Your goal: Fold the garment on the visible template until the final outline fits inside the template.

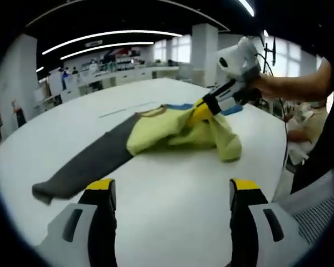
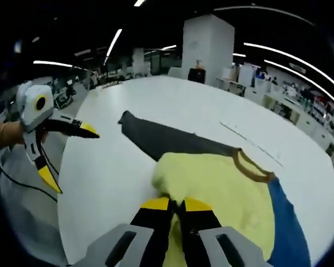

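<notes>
Clearly we are only partway through the fold; the soft yellow garment with a brown-trimmed neckline, a dark grey sleeve and a blue sleeve [image 1: 178, 132] lies bunched near the middle of the broad white worktop [image 1: 172, 206], not yet a flat, tidy shape; in the left gripper view its yellow body is heaped in loose folds, while the grey sleeve runs out long and straight towards us, quite unfolded, and a sliver of blue peeps out behind the heap.

Our right gripper [image 2: 177, 204] has its yellow-tipped jaws pressed together on a pinch of the yellow cloth, as the right gripper view shows at close range; from the left gripper view we see that same tool reaching in from the right and lifting an edge of the yellow body; so a fold is, we judge, in hand but not laid down.

Our left gripper [image 1: 170, 186] hovers over bare worktop short of the garment, jaws spread wide and holding nothing.

As for the template, we cannot make out any clear outline on the white surface, save a faint line beyond the garment; so we cannot tell how the cloth sits against it.

What is left, in our judgement: laying the held edge over, bringing in the long grey sleeve and the blue one, and flattening the heap into a compact outline.
</notes>
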A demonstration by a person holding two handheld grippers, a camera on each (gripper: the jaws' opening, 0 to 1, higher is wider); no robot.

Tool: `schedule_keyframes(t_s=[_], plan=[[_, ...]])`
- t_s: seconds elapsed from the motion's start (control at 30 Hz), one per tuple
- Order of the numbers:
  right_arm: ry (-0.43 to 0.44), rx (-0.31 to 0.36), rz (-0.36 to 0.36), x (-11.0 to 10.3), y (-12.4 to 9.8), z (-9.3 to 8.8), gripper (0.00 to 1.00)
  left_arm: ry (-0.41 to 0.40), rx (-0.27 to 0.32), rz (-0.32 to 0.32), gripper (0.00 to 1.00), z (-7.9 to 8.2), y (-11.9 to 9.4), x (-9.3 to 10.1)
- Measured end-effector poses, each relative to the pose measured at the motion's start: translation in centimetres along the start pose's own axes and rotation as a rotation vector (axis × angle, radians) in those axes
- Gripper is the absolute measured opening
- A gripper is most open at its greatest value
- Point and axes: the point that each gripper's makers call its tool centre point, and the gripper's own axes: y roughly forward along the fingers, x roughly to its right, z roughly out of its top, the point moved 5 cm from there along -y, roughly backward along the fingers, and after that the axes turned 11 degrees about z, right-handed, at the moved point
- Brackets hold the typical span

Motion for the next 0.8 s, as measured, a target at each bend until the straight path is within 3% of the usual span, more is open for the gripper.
schedule_keyframes(t_s=[0.3,0.53,0.8], plan=[[0.106,0.01,-0.043,4.2,0.4,-0.3,0.02,-0.008,-0.007,-0.021,0.74,-0.1,1.0,0.0],[0.172,-0.025,-0.088,7.0,1.4,-2.1,0.02,-0.017,0.002,-0.029,0.7,0.3,2.1,0.1],[0.173,-0.074,-0.101,7.9,2.7,-3.5,0.02,-0.013,0.001,-0.054,0.65,0.4,2.7,0.4]])
